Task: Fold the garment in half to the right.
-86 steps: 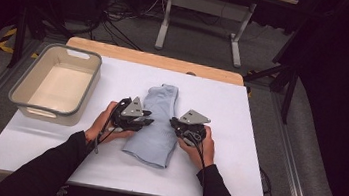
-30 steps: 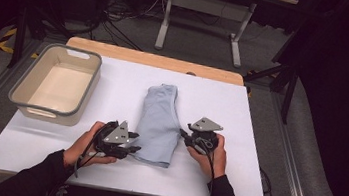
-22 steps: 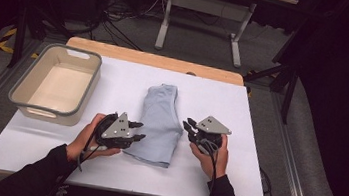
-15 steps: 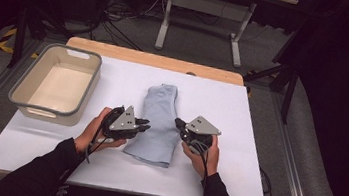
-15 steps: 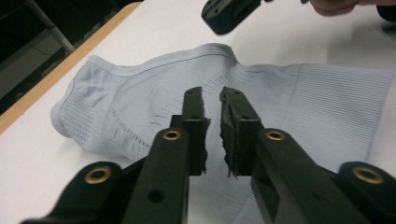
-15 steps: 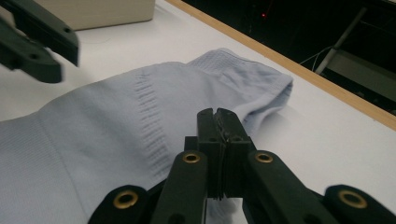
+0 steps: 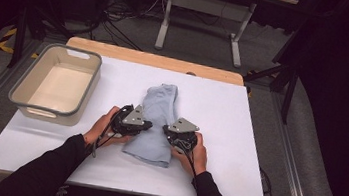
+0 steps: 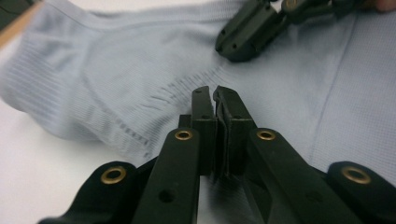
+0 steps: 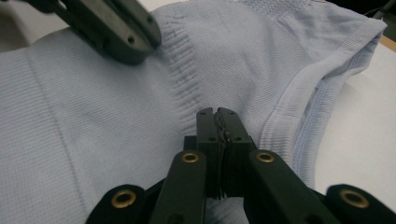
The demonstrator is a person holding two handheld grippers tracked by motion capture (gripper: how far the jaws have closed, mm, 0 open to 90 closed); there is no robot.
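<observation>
Pale blue cloth [image 7: 157,121] lies folded in the middle of the white table [image 7: 238,136], to the right of a beige bin [image 7: 56,83]. Both grippers rest on it: the left gripper [image 8: 215,100] and the right gripper [image 9: 218,116] have just been closing, each now clenched on a pinch of the fabric.

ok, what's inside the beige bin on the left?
Nothing visible: the beige bin shows a bare pale floor in the high view. Its near wall hides a strip of floor closest to the person, so that part can't be checked.
</observation>
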